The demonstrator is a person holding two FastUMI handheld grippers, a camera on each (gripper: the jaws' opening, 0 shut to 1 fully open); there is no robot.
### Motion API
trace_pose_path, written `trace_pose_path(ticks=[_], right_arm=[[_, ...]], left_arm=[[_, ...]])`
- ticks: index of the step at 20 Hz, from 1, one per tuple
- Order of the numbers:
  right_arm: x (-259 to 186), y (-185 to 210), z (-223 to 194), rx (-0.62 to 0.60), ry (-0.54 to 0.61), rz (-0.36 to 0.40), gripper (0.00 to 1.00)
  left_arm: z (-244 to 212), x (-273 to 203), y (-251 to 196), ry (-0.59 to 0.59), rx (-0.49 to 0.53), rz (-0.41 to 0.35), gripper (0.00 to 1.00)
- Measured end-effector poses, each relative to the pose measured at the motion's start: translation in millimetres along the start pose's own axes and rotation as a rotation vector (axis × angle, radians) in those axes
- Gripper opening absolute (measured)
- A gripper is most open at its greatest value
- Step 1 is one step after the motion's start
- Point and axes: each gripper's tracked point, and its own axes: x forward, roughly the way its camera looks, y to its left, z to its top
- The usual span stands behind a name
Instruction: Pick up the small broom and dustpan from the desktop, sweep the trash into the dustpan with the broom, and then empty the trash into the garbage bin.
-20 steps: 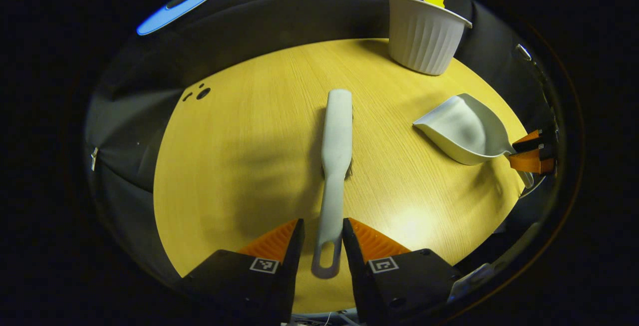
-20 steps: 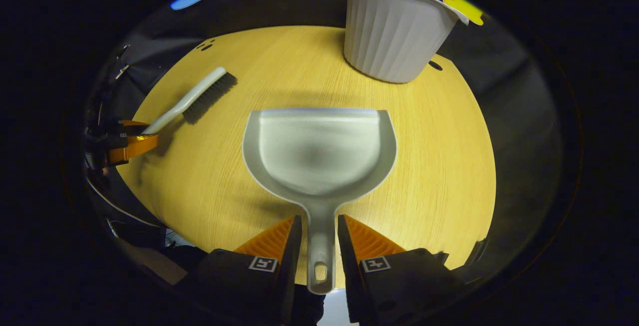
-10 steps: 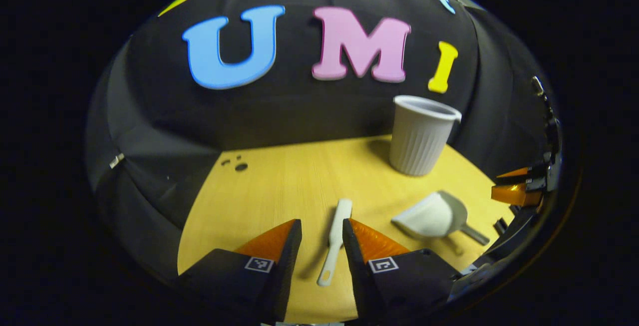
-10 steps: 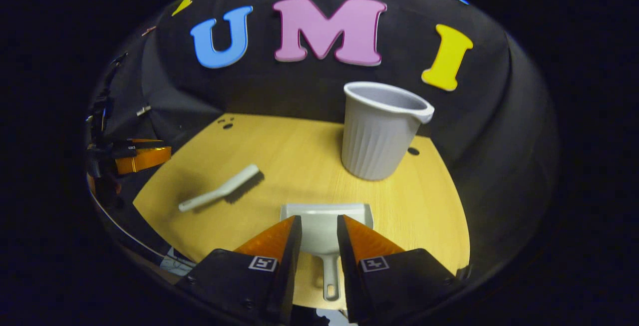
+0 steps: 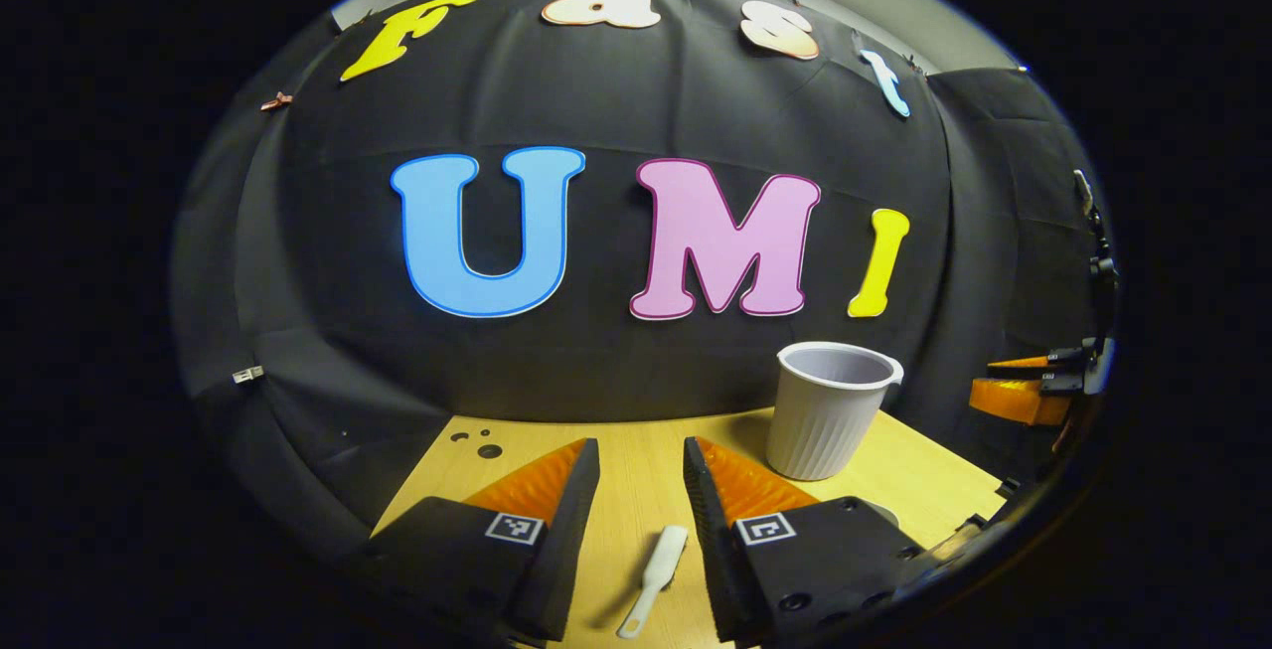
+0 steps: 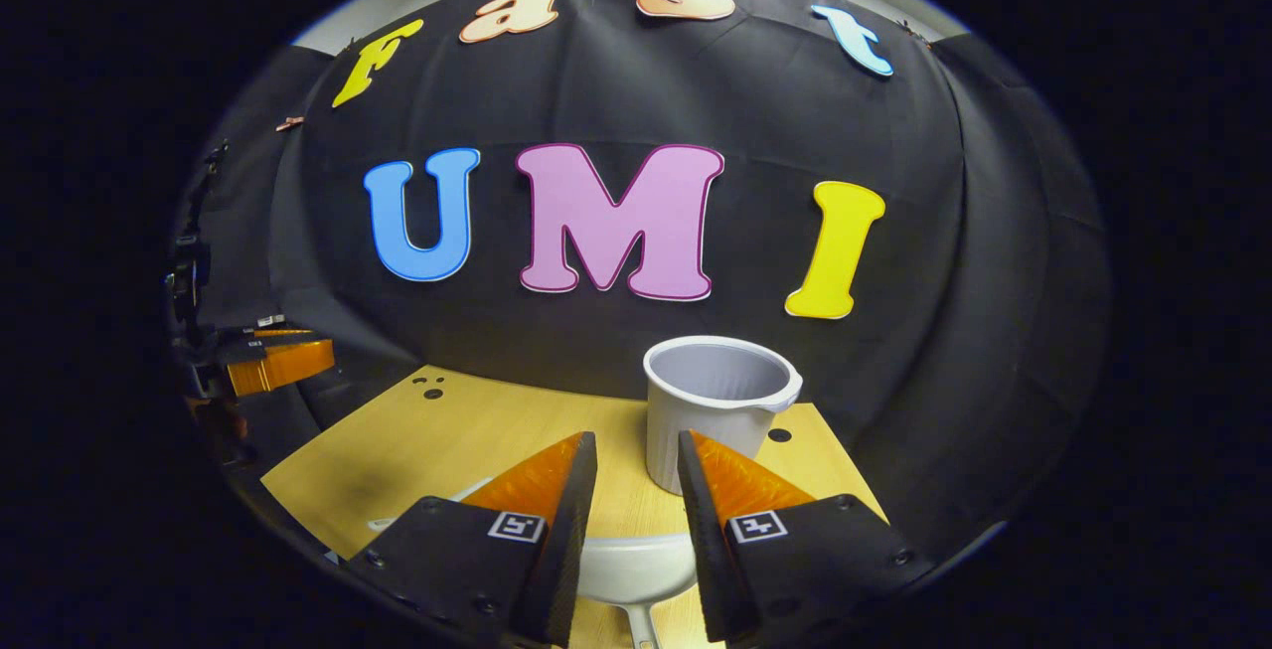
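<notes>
Since a second ago you have lifted both grippers away, leaving the broom and dustpan on the desk. Your left gripper (image 5: 641, 475) hangs above the broom (image 5: 651, 579), its fingers parted and holding nothing; the broom lies flat on the desk (image 5: 636, 490) between and below them. Your right gripper (image 6: 636, 470) is likewise spread and empty, with the dustpan (image 6: 636, 569) resting on the desk beneath it. Farther back, the bin (image 6: 717, 410) stands upright near the desk's far edge.

White broom (image 5: 651, 577) and dustpan (image 6: 634, 574) lie flat on the desktop (image 5: 636, 490), near the upright bin (image 5: 827, 410).
</notes>
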Motion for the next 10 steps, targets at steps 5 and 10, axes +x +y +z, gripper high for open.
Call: trace_pose_path(ticks=[5, 10], right_arm=[[6, -5, 3, -0.004, -0.005, -0.017, 0.52], [13, -5, 2, -0.018, -0.008, -0.012, 0.52]], left_arm=[[3, 7, 3, 0.000, 0.026, -0.014, 0.58], [8, 17, -1, -0.003, 0.031, -0.021, 0.56]])
